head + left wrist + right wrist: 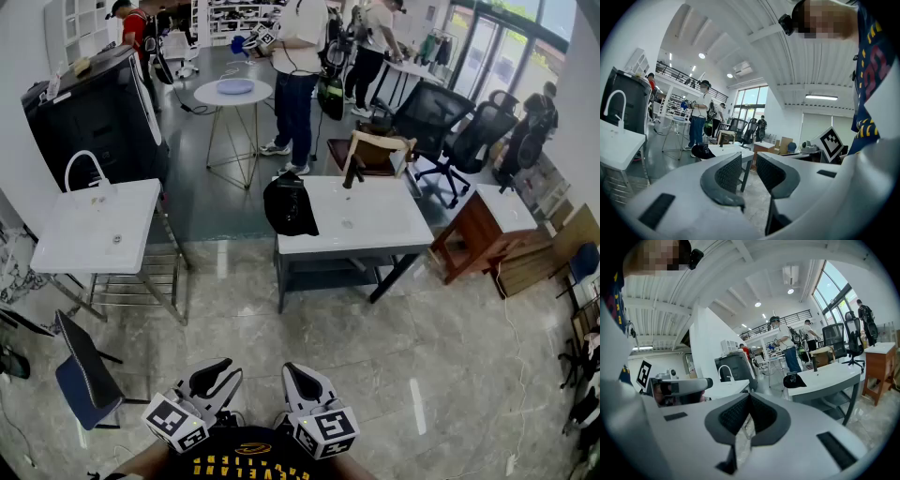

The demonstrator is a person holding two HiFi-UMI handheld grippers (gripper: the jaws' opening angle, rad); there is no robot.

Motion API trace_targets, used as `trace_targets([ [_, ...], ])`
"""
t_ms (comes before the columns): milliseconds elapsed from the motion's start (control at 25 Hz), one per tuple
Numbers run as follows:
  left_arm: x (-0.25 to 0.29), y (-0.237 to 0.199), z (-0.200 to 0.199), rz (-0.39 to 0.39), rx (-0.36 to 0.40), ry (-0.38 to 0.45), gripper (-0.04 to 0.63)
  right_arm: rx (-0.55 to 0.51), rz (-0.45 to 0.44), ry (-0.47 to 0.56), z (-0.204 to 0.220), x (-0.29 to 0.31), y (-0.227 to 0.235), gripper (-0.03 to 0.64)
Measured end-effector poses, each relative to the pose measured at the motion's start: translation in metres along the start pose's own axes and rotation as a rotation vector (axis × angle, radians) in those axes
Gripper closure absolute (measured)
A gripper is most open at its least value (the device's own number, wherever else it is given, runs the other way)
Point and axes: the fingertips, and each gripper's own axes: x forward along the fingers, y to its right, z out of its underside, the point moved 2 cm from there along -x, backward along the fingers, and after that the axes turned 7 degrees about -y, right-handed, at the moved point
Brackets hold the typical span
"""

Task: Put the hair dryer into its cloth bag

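**Pale tiled floor, both grippers well short of the table**

Glossy stone tiles run up to a white rectangular table (375, 225). A black cloth bag (289, 204) slumps over its left end. A small dark upright object (353, 172) stands at the table's far edge, too small to name. The left gripper (217, 370) has its jaws apart and empty. The right gripper (298, 375) has its jaws closed together on nothing.

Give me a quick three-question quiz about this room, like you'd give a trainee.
1. True or false: in the head view, the black cloth bag lies at the left end of the white table.
2. Which gripper has its fingers apart? A left, B right, C both.
3. Fill in: neither gripper holds the ___ standing on that table.
Key: 1 true. 2 A: the left gripper is open, the right gripper shut. 3 hair dryer.
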Motion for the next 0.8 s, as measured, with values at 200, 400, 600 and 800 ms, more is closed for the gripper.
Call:
trace_targets([
  [200,0.013,0.009,0.003,-0.003,0.0,-0.008,0.497,0.006,-0.005,-0.002,0.003,-0.006,0.014,0.609],
  [400,0.022,0.018,0.004,-0.014,-0.01,-0.013,0.497,0.018,-0.012,-0.008,0.007,-0.015,0.026,0.609],
  [600,0.033,0.029,0.006,-0.029,-0.024,-0.023,0.497,0.067,-0.046,0.006,0.013,-0.019,0.039,0.607],
  [800,0.04,0.028,0.012,-0.053,-0.053,-0.048,0.496,0.096,-0.061,-0.029,0.019,-0.011,0.052,0.607],
])
